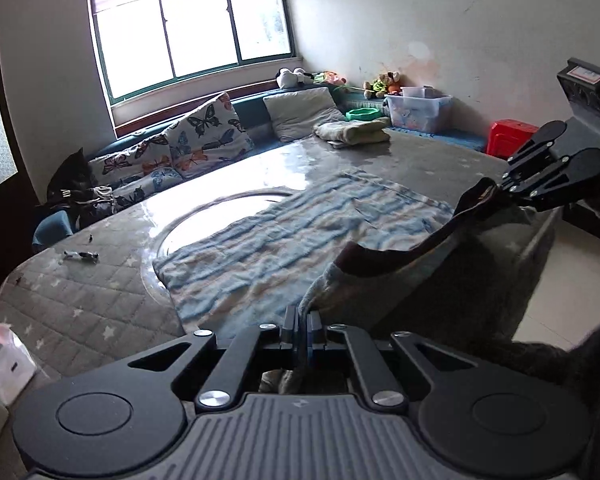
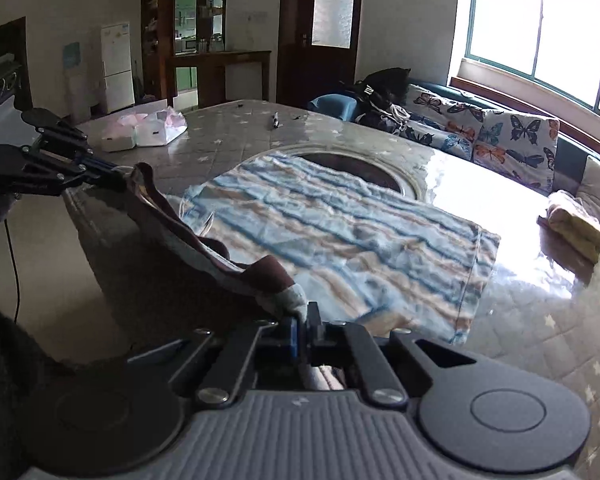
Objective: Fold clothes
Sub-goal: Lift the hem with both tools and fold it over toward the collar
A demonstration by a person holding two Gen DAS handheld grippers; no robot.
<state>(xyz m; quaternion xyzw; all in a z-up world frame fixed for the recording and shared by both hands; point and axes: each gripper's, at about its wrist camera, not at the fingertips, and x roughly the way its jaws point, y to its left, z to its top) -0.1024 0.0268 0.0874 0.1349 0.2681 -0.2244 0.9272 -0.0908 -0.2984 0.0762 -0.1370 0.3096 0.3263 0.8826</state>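
Observation:
A garment with blue, white and tan stripes [image 1: 292, 240] lies spread on the table; it also shows in the right wrist view [image 2: 340, 228]. Its near edge, grey with a dark maroon band [image 1: 384, 260], is lifted off the table and stretched between both grippers. My left gripper [image 1: 302, 320] is shut on one end of that edge. My right gripper [image 2: 300, 320] is shut on the other end [image 2: 288, 296]. The right gripper shows in the left wrist view [image 1: 496, 192], and the left gripper in the right wrist view [image 2: 120, 176], each pinching the band.
The table [image 1: 80, 292] has a quilted star-pattern cover under glass with a round inset [image 1: 220, 220]. A folded yellow cloth [image 1: 352, 130] lies at the far side. White bags [image 2: 148, 128] sit at one corner. A sofa with butterfly cushions [image 1: 204, 132] lines the window wall.

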